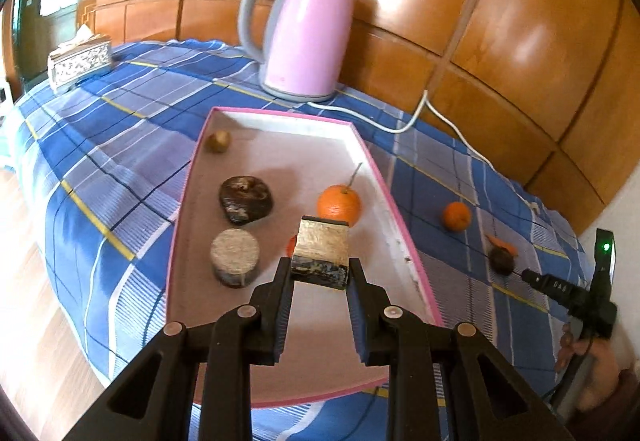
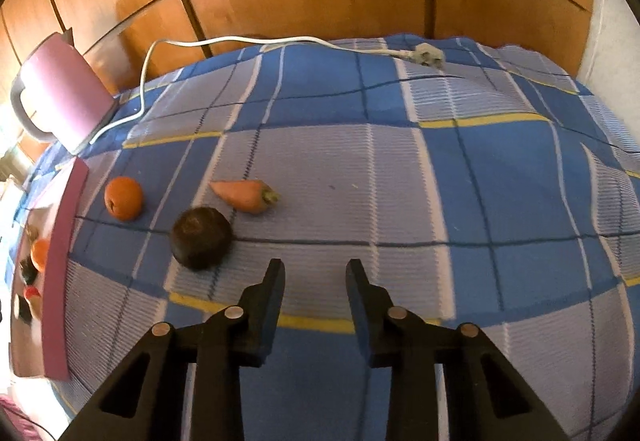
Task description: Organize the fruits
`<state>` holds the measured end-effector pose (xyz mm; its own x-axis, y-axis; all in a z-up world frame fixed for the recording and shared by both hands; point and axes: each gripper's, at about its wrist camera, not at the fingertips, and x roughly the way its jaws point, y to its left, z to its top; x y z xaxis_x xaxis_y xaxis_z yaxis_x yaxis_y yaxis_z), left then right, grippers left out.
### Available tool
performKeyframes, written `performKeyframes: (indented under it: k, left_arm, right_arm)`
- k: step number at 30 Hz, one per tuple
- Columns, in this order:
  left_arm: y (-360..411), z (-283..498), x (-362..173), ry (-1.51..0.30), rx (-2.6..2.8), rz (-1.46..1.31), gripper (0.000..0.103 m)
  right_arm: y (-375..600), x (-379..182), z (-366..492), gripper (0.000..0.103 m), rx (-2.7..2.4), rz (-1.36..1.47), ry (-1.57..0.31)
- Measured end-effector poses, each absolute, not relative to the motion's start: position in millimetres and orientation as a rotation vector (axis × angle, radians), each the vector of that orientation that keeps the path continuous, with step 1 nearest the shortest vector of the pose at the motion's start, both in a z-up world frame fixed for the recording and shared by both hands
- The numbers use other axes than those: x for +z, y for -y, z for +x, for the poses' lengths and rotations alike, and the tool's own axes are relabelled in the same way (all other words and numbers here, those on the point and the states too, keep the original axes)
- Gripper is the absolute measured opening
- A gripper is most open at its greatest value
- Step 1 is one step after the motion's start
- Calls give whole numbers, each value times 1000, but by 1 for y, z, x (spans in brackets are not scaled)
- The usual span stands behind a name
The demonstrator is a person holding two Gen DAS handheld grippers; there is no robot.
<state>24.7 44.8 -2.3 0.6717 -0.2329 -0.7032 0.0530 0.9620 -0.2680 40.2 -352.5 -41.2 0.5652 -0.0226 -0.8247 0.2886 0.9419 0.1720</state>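
My left gripper [image 1: 320, 269] is shut on a square block with a gold top and dark sides [image 1: 320, 251], held over the pink-rimmed tray [image 1: 280, 115]. In the tray lie an orange with a stem [image 1: 338, 204], a dark glossy lump [image 1: 246, 199], a round grey-topped puck [image 1: 235, 256] and a small brown nut [image 1: 219, 141]. A bit of something red-orange shows behind the block. On the cloth to the right of the tray are a second orange [image 2: 124, 198], a dark round fruit [image 2: 202, 239] and a carrot [image 2: 246, 195]. My right gripper [image 2: 315, 269] stands open just right of the dark fruit, with nothing between its fingers.
A pink kettle [image 1: 304, 33] stands behind the tray, its white cord [image 2: 256, 40] and plug [image 2: 428, 56] trailing along the wooden wall. A tissue box [image 1: 78, 61] sits far left. The blue checked cloth [image 2: 440, 181] covers the table, which drops off to the floor at left.
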Motion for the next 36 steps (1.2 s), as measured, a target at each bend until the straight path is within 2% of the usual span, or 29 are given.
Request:
performKeyframes:
  k: [10, 16, 23, 28, 36]
  left_arm:
    - [-51, 25, -5, -821, -137, -228, 26]
    - [-51, 26, -8, -825, -120, -211, 26]
    - [-46, 27, -8, -818, -108, -159, 26]
    - [-41, 30, -5, -801, -102, -128, 27]
    - [-46, 52, 5, -793, -142, -176, 26]
  right_arm:
    - [346, -39, 83, 32, -102, 436, -951]
    - [340, -43, 101, 35, -140, 375, -978]
    - [334, -48, 108, 33, -143, 344, -982]
    - [334, -49, 111, 27, -146, 343, -976]
    - [333, -51, 109, 26, -136, 312, -971]
